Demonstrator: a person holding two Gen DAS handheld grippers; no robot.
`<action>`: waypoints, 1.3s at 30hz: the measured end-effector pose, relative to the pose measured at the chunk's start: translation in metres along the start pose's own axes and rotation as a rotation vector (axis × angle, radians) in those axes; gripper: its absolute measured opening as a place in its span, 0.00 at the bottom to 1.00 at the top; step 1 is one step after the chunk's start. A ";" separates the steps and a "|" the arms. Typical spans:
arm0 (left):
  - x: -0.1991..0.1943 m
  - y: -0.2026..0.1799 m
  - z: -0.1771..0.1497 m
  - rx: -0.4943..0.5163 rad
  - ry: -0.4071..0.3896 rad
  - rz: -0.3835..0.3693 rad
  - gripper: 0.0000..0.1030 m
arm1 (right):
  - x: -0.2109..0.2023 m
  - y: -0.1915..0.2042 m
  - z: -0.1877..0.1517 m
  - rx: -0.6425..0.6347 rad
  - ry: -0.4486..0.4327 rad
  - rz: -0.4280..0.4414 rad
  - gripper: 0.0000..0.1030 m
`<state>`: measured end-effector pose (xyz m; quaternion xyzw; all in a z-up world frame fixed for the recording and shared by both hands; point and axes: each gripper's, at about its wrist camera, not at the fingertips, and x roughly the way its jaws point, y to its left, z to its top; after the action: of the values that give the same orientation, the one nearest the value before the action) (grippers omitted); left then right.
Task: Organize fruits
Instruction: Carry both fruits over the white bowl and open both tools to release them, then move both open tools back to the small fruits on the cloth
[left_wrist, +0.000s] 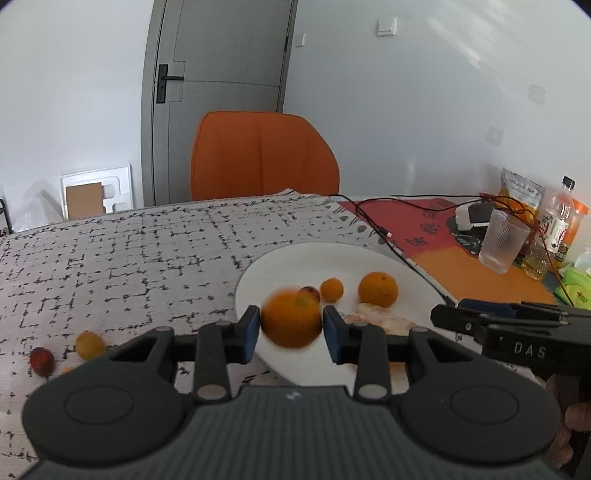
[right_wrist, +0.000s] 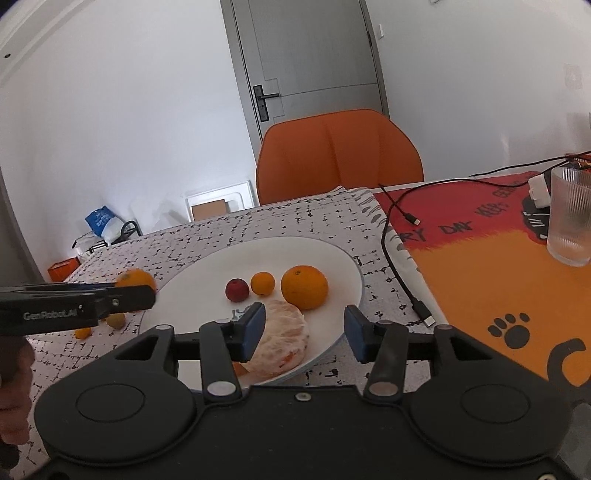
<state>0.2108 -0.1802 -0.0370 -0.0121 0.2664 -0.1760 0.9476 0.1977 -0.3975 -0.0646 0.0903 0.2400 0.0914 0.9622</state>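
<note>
My left gripper (left_wrist: 291, 330) is shut on a blurred orange (left_wrist: 291, 319) and holds it over the left edge of the white plate (left_wrist: 295, 258); it also shows in the right wrist view (right_wrist: 135, 290) with the orange (right_wrist: 135, 277). On the plate (right_wrist: 207, 273) lie a large orange (right_wrist: 304, 287), a small orange fruit (right_wrist: 262, 283), a small red fruit (right_wrist: 236, 290) and a peeled orange (right_wrist: 282, 334). My right gripper (right_wrist: 304, 328) is open and empty above the plate's near edge. A yellow fruit (left_wrist: 89, 344) and a red fruit (left_wrist: 41, 361) lie on the cloth at left.
An orange chair (right_wrist: 338, 155) stands behind the table. A black cable (right_wrist: 400, 266) runs along the red and orange mat (right_wrist: 498, 280). A ribbed glass (right_wrist: 570, 216), bottles (left_wrist: 554, 225) and a snack bag (left_wrist: 521, 192) stand at the right.
</note>
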 end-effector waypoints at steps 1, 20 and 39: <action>0.000 -0.001 0.001 0.003 -0.003 0.004 0.39 | 0.000 0.001 0.000 0.000 -0.001 0.002 0.47; -0.041 0.045 -0.007 -0.048 -0.038 0.132 0.87 | 0.007 0.029 -0.006 -0.007 0.011 0.047 0.69; -0.086 0.099 -0.014 -0.146 -0.058 0.223 0.97 | 0.007 0.054 -0.004 0.044 -0.026 0.094 1.00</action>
<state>0.1676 -0.0574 -0.0178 -0.0566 0.2506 -0.0494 0.9652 0.1948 -0.3429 -0.0598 0.1239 0.2249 0.1299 0.9577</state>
